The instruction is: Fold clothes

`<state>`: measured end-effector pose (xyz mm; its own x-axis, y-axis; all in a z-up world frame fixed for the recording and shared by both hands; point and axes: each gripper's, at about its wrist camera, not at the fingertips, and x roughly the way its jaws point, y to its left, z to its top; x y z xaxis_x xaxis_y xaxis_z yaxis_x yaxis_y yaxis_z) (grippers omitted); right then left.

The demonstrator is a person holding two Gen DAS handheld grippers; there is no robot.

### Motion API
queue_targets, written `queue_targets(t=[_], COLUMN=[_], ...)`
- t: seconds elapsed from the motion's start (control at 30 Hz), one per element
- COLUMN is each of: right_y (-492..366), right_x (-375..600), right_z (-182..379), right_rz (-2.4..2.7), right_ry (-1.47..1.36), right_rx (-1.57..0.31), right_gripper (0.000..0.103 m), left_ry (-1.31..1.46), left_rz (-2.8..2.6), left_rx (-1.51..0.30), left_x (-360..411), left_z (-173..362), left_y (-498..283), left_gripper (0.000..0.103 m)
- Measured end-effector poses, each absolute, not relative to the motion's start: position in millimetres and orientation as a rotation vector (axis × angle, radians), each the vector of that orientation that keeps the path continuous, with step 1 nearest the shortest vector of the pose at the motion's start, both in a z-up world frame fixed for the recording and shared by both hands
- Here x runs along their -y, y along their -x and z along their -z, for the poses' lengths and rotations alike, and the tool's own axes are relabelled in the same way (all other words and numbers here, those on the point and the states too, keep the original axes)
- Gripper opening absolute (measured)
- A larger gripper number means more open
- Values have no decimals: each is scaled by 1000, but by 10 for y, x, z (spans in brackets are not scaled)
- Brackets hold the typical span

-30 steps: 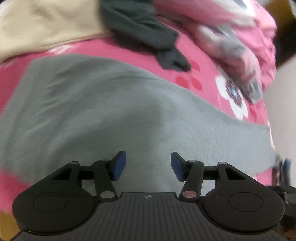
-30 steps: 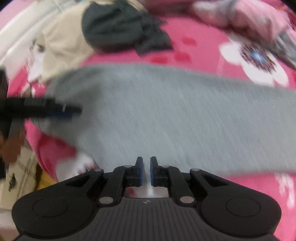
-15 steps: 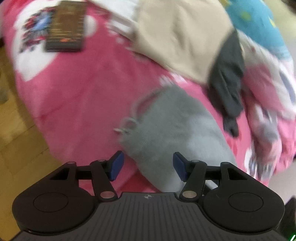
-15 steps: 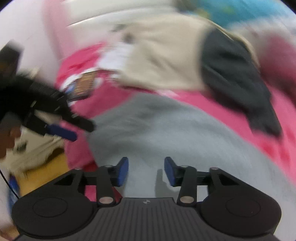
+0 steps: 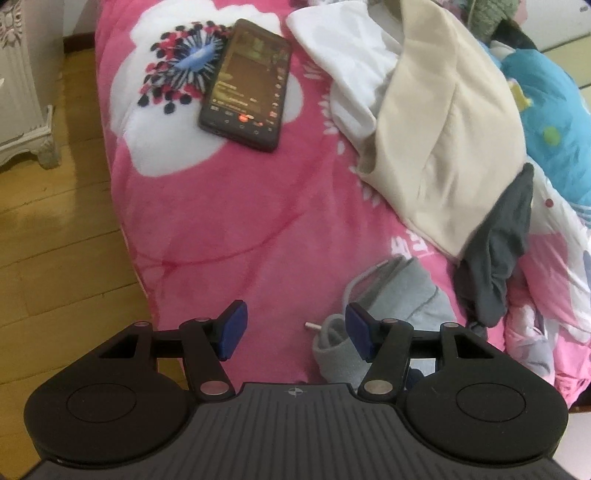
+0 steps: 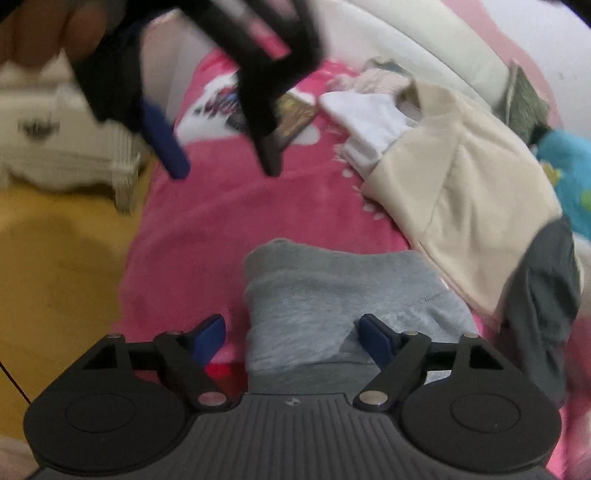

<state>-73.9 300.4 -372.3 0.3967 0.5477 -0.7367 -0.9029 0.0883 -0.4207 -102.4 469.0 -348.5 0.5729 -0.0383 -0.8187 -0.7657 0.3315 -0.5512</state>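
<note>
A grey garment lies on the pink flowered blanket, its waistband end and drawstring toward the bed's edge. My right gripper hovers just over that end. Its jaws are opening wide, the cloth lies between and below them, and the pads do not press it. My left gripper is open over bare blanket, its right pad beside the bunched grey edge. In the right wrist view the left gripper hangs blurred at the upper left, held by a hand.
A phone lies on the blanket's white flower. A beige garment, a white one and a dark grey one are heaped to the right, next to blue fabric. Wooden floor and white furniture lie left of the bed's edge.
Both grippers swung along the grey garment to its waistband end by the bed's edge. The right gripper went from shut to wide open. The phone came into the left wrist view.
</note>
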Motion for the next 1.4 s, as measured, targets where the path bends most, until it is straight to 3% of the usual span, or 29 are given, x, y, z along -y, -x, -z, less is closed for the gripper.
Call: queue_targets(t=[0.07,0.1,0.23,0.43,0.67,0.93,1.4], right_y=[704,671,431,-25,-180,-92,-26], right_x=[-3021,-3027,-3003,-2775,-2565,-2552,-2451], right_z=[3701,3681,3530,3275,3194,3201,3183], right_rz=[-1108,-1098,-1072,-1015,-970,-962,-962], right_ry=[965,949,793,430,298,320,327], right_rx=[-464,-484,-634,-829,-859,-820,-775], right_gripper=[80,70,61,48,48,49,50], left_ry=[1151,1150,1147,1306,1448,1495,1474], left_rz=[-561,-560,-537,-343,-171,-37,83], left_rx=[-856,-856,-852,-824,-814,-957,-1094], left_x=[-4685,-4684,-4723,-4857,-4948,-4958,-4856], left_z=[3505,3511,3509,3690,3995,4340,4486], left_y=[1037,1035,989,780,425,-27,-542], left_gripper=[59,59,61,73,83,84,73])
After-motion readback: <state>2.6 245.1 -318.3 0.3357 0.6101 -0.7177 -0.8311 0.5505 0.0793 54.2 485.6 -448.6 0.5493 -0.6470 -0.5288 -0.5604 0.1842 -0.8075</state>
